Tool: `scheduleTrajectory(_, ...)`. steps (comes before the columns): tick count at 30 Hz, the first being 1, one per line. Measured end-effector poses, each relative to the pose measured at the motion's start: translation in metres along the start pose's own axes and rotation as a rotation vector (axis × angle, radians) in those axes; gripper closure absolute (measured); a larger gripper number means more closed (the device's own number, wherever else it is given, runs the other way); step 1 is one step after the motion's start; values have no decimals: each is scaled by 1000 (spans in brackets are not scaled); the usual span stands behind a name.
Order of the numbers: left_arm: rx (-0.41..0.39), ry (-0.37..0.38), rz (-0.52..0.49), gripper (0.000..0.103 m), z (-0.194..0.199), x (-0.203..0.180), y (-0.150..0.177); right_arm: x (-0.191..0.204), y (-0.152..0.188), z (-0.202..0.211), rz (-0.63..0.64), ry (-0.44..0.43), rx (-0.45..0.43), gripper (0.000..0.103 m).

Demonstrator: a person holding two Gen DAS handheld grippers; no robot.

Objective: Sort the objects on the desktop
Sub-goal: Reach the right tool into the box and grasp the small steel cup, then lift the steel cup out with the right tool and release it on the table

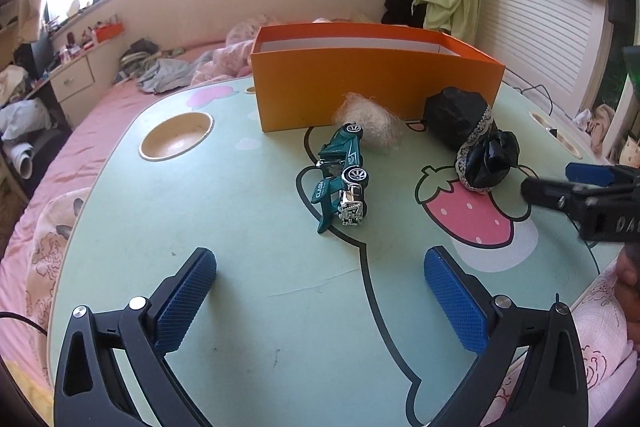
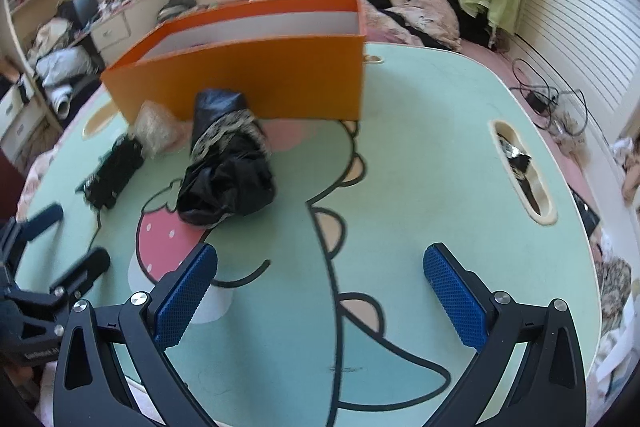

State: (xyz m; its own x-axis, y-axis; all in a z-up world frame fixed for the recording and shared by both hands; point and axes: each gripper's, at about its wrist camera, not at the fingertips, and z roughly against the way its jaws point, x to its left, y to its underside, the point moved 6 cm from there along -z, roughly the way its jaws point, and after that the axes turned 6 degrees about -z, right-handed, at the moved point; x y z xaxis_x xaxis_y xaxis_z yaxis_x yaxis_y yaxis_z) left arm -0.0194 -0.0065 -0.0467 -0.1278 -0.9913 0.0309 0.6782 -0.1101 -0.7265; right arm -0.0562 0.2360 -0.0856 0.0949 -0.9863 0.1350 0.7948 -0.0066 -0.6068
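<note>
The left hand-held gripper hangs over the near part of the table with its two blue pads wide apart, and nothing is between them. Ahead of it, in the left wrist view, a green toy car lies on its side on the table, with its wheels turned up and to the right. Just behind the car is a pale fluffy ball, which touches the front wall of the orange box. To the right of the ball, a black pouch with lace trim lies with one end against the box and the other end over the printed strawberry.

The right hand-held gripper also has its pads wide apart and holds nothing. In its view the black pouch is ahead and to the left, and the open box stands behind the pouch. The inside of the box is mostly hidden.
</note>
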Motion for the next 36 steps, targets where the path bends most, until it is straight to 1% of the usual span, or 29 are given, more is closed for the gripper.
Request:
scheduleTrajectory(2, -1, 1, 0, 0, 0, 0, 0, -2, -3, 6, -12, -3, -25, 0)
scheduleTrajectory(5, -3, 1, -1, 0, -1, -1, 0, 6, -13, 16, 8, -16, -58, 0)
scheduleTrajectory(7, -4, 2, -2, 0, -1, -1, 0, 12, -28, 22, 21, -44, -69, 1)
scheduleTrajectory(10, -4, 2, -2, 0, -1, -1, 0, 19, -64, 33, 27, -67, -105, 5)
scheduleTrajectory(11, -4, 2, -2, 0, -1, -1, 0, 21, -76, 34, 28, -74, -105, 11)
scheduleTrajectory(12, -4, 2, -2, 0, -1, -1, 0, 23, -90, 33, 29, -84, -99, 21)
scheduleTrajectory(13, -4, 2, -2, 0, -1, -1, 0, 26, -104, 29, 27, -95, -81, 29)
scheduleTrajectory(14, -4, 3, -1, 0, -1, -1, 0, 29, -114, 23, 22, -101, -59, 48)
scheduleTrajectory(15, -4, 3, -1, 0, -1, -1, 0, 31, -124, 14, 15, -105, -24, 64)
scheduleTrajectory(17, -5, 3, -1, 0, -1, -1, 0, 38, -140, -8, 2, -120, 60, 73)
scheduleTrajectory(19, -5, 3, -2, 0, -1, -2, 0, 48, -150, -32, 0, -128, 120, 73)
scheduleTrajectory(22, -9, 7, -3, 0, -2, 0, 0, 55, -156, -66, -8, -78, 182, 73)
scheduleTrajectory(25, -13, 11, -6, 0, -3, 1, 0, 63, -164, -94, -6, -51, 240, 73)
scheduleTrajectory(28, -19, 15, -8, 0, -4, 1, 0, 66, -169, -110, 13, 14, 253, 73)
scheduleTrajectory(30, -24, 15, -8, 0, -3, 1, 0, 70, -170, -116, 33, 42, 251, 65)
scheduleTrajectory(32, -30, 14, -7, 0, -3, 0, 1, 76, -170, -117, 59, 66, 236, 64)
scheduleTrajectory(34, -34, 15, -5, 0, -2, 0, 1, 81, -167, -117, 96, 87, 230, 64)
scheduleTrajectory(35, -36, 17, -4, 0, -2, 1, 1, 84, -165, -119, 113, 85, 243, 64)
scheduleTrajectory(36, -38, 18, -3, 0, -2, 1, 1, 87, -160, -125, 120, 69, 276, 64)
